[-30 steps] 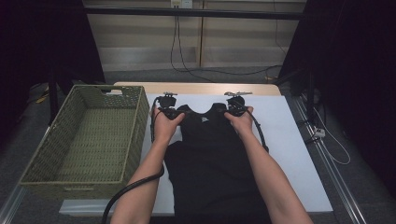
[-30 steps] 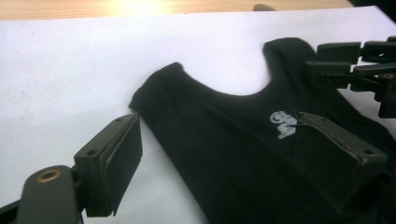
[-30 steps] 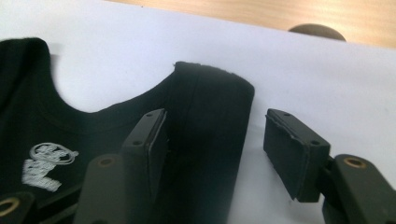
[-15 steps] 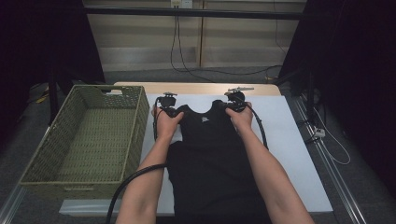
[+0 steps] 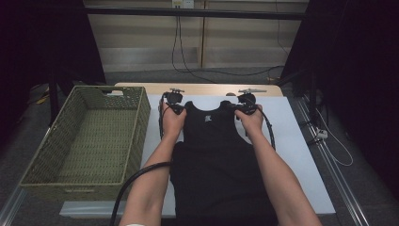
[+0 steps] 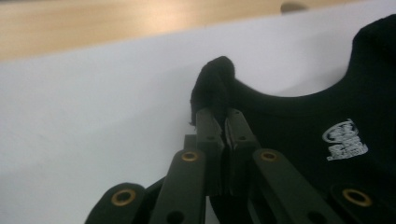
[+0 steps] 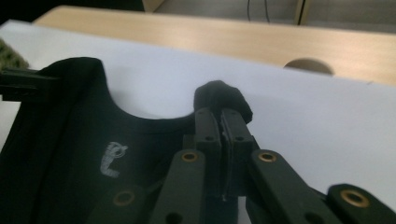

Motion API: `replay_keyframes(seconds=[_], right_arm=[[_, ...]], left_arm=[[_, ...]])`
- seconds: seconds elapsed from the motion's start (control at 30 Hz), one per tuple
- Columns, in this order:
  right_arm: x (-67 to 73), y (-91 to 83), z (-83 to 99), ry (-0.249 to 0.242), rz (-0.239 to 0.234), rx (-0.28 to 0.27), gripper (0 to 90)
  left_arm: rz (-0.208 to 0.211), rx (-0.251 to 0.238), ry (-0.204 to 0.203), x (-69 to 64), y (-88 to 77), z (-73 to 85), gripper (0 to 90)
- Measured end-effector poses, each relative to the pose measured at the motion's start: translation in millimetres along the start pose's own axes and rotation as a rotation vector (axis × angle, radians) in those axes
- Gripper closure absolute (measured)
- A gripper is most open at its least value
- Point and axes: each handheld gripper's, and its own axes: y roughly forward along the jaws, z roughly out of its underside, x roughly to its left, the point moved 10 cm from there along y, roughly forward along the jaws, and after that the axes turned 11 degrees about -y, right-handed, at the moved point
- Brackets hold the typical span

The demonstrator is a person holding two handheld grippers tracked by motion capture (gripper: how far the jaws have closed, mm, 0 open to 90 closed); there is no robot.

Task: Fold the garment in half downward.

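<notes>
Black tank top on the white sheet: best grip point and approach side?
The two shoulder straps, from the person's side, one gripper each. The tank top lies flat, straps at the far end. The left gripper and right gripper each pinch a bunched strap.

high view: above, looking forward-down | gripper views: close, low over table | shared: black top (image 5: pixel 214 141) neckline

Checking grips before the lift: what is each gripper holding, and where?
Both hold the black sleeveless fabric top: left gripper pinches one shoulder strap, right gripper the other.
</notes>
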Motion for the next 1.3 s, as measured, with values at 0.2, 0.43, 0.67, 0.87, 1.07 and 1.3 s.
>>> replay_keyframes(seconds=[0.2,0.43,0.67,0.87,1.07,1.3], right_arm=[[-20.7,-18.8,-30.3,-0.027,0.061,-0.035,87.7],[-40.8,-40.3,-74.8,-0.094,0.147,-0.104,87.9],[-27.6,-53.3,-55.4,-0.068,0.088,-0.115,87.8],[-5.9,-74.1,-40.7,-0.099,0.051,-0.130,87.7],[14.6,-95.0,-25.0,-0.121,0.005,-0.154,87.7],[39.7,-118.8,-7.4,-0.120,-0.054,-0.191,87.5]], left_arm=[[0.002,-0.096,0.038,-4.2,-28.5,-49.6,87.4],[0.037,-0.181,0.044,-12.3,-54.2,-88.7,87.3],[0.082,-0.171,0.036,-19.2,-65.2,-59.5,87.2],[0.139,-0.183,0.039,-32.0,-82.5,-36.7,87.1],[0.183,-0.190,0.049,-52.1,-103.2,-15.7,87.1],[0.233,-0.185,0.075,-69.1,-126.6,14.0,87.0]])
